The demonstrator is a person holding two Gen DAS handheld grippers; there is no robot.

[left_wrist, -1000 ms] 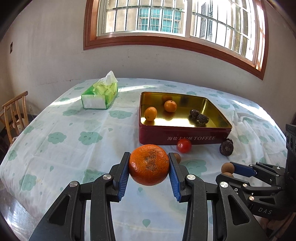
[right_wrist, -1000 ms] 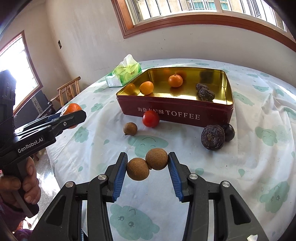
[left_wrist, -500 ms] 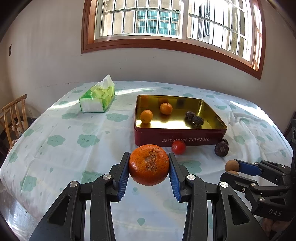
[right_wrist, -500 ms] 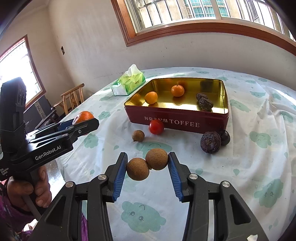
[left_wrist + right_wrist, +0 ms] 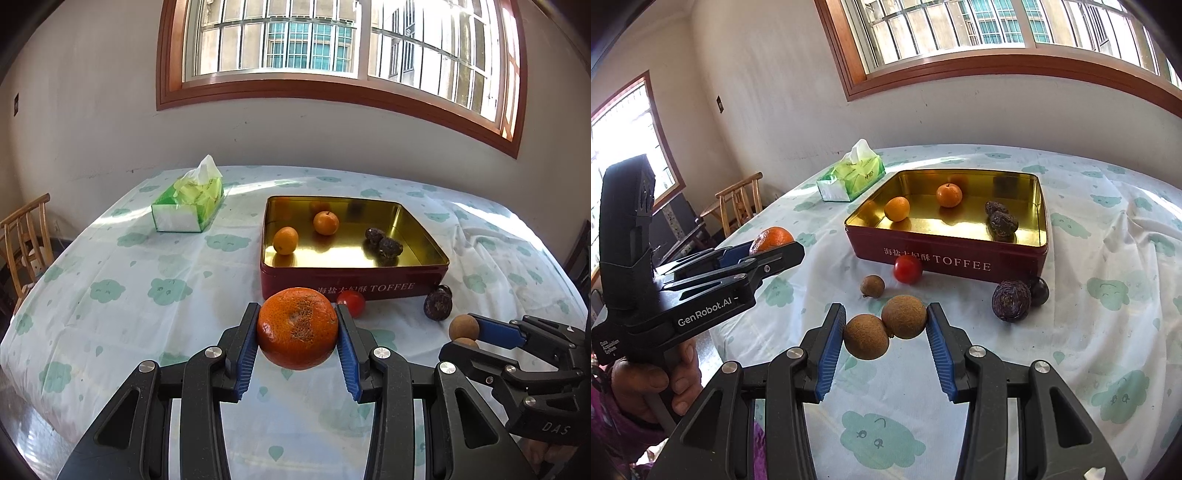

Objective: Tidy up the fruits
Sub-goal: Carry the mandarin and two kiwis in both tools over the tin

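I am holding both grippers above the near side of the table [image 5: 110, 266], with its cloud-print cloth, and the red toffee tin [image 5: 354, 288] is lying straight ahead of both and lower down, its open gold tray facing up. Reaching it is looking like a forward-and-down move for either hand; my right gripper [image 5: 886, 328] seems to be the nearer one, with the tin's long front wall running across my line of approach.

Inside the tin, two small oranges [image 5: 326, 222] are sitting at the left and two dark wrinkled fruits [image 5: 384, 243] at the right, so I am judging that each kind gets its own side.

My left gripper [image 5: 297, 328] is clamping a large mandarin [image 5: 297, 328] between its blue pads. My right gripper is pinching two brown longans [image 5: 886, 328] side by side, touching each other.

Lying loose in front of the tin are a cherry tomato [image 5: 907, 269], one more longan [image 5: 872, 285] and two dark fruits [image 5: 1011, 300].
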